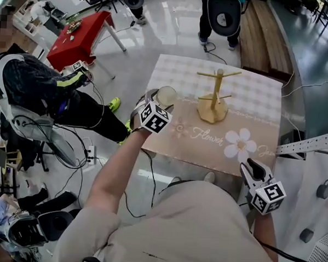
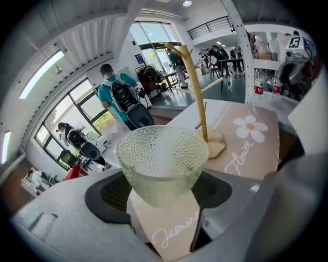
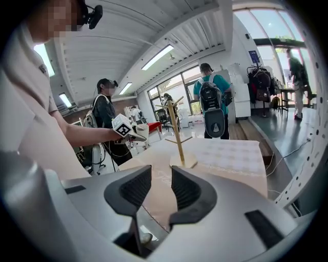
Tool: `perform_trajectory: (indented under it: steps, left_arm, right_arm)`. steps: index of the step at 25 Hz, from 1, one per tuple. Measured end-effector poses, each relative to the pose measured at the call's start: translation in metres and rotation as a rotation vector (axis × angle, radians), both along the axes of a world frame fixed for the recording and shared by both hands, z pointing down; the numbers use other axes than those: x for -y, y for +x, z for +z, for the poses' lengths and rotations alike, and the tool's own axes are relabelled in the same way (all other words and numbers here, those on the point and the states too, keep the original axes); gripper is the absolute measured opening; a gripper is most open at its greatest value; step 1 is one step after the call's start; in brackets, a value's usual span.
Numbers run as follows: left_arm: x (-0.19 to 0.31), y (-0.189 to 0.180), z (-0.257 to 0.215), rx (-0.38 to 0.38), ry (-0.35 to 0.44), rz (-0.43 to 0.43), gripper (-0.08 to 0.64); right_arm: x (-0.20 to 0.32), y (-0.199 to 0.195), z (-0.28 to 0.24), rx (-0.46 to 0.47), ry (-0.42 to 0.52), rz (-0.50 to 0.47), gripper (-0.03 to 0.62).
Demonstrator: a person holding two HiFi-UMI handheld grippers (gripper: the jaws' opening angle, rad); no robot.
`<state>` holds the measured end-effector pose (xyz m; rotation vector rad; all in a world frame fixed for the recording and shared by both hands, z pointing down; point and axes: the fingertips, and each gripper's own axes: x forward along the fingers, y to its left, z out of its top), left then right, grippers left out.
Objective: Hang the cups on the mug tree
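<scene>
A pale green dimpled glass cup (image 1: 167, 95) (image 2: 161, 164) sits between the pads of my left gripper (image 1: 157, 101) (image 2: 163, 190), which is shut on its lower body over the table's left edge. The wooden mug tree (image 1: 215, 97) (image 2: 197, 87) (image 3: 177, 135) stands bare on the far middle of the table (image 1: 259, 94), to the right of the cup. My right gripper (image 1: 253, 166) (image 3: 161, 189) hovers off the table's near right corner. Its jaws stand a little apart with nothing between them. In the right gripper view the left gripper and its cup (image 3: 139, 130) show at left.
The tablecloth carries a white flower (image 1: 239, 142) and script near the front. A red table (image 1: 81, 36) and seated people are at the left, with cables on the floor. A person with a backpack (image 1: 222, 16) stands beyond the table. A metal rail (image 1: 311, 143) juts in at right.
</scene>
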<state>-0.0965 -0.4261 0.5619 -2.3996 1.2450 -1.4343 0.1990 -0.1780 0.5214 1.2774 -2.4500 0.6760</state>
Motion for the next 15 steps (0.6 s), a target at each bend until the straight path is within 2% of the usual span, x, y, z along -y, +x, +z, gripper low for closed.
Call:
perform_trajectory:
  steps: [4,10,15]
  left_arm:
    - [0.008,0.018,-0.037,0.097,0.027,0.053,0.360]
    - [0.017,0.047,-0.074,0.295,0.090,0.142,0.359]
    - [0.023,0.073,-0.099,0.405,0.153,0.201,0.359]
  right_arm:
    - [0.003,0.004,-0.001,0.022,0.016,-0.012,0.129]
    - [0.002,0.015,-0.001,0.050,0.032,-0.012,0.129]
    - [-0.004,0.021,0.003,0.068,0.036,-0.018,0.129]
